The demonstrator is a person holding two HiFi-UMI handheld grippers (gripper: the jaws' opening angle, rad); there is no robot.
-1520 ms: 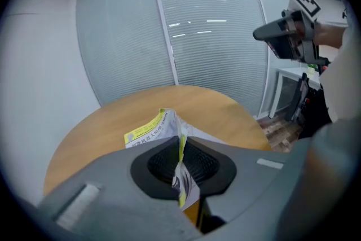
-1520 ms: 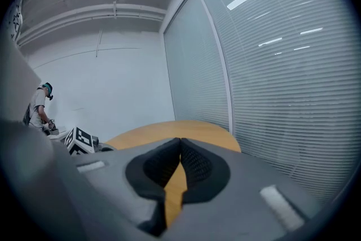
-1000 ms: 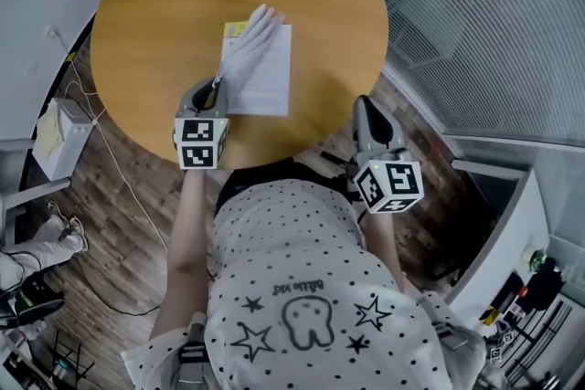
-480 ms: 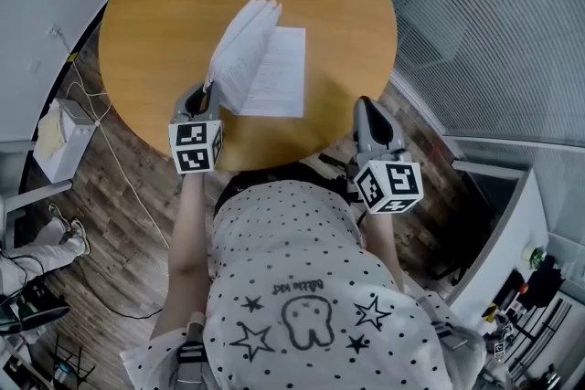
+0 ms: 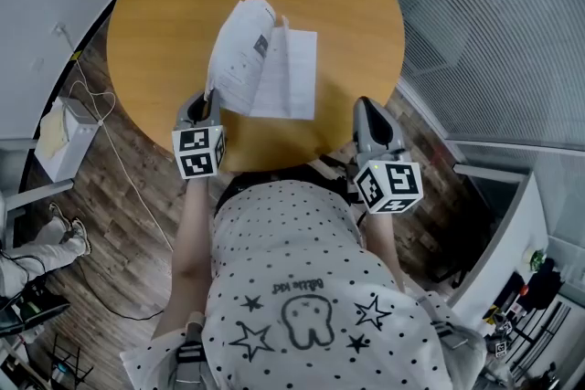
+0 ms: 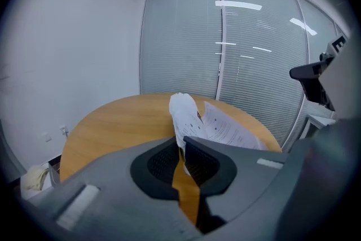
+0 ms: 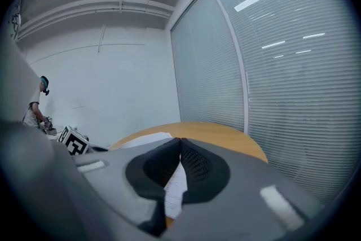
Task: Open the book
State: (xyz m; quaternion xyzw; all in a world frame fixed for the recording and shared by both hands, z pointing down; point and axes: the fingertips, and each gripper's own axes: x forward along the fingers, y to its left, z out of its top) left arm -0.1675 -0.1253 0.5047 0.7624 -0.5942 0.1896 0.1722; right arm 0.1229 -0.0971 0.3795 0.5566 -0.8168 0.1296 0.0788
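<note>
The book (image 5: 291, 78) lies on the round wooden table (image 5: 164, 14), its white printed right page flat. My left gripper (image 5: 206, 98) is shut on the near corner of a lifted bundle of pages (image 5: 239, 50), which stands up and curls to the left. In the left gripper view the jaws (image 6: 181, 144) pinch that white bundle (image 6: 183, 115), with the flat page (image 6: 225, 130) to its right. My right gripper (image 5: 364, 105) hangs at the table's near right edge, shut and holding nothing. In the right gripper view its tips (image 7: 180, 143) meet, and the book (image 7: 144, 140) lies beyond on the left.
The table edge (image 5: 274, 162) is close to the person's body. A white box (image 5: 59, 137) and cables lie on the wooden floor at the left. Blinds behind glass (image 5: 494, 32) run along the right. A person stands far off (image 7: 36, 113).
The bundle of pages has risen from lying nearly flat over the book to standing up and curling leftward, exposing the right page. The left gripper stays clamped on it. The right gripper looks unchanged.
</note>
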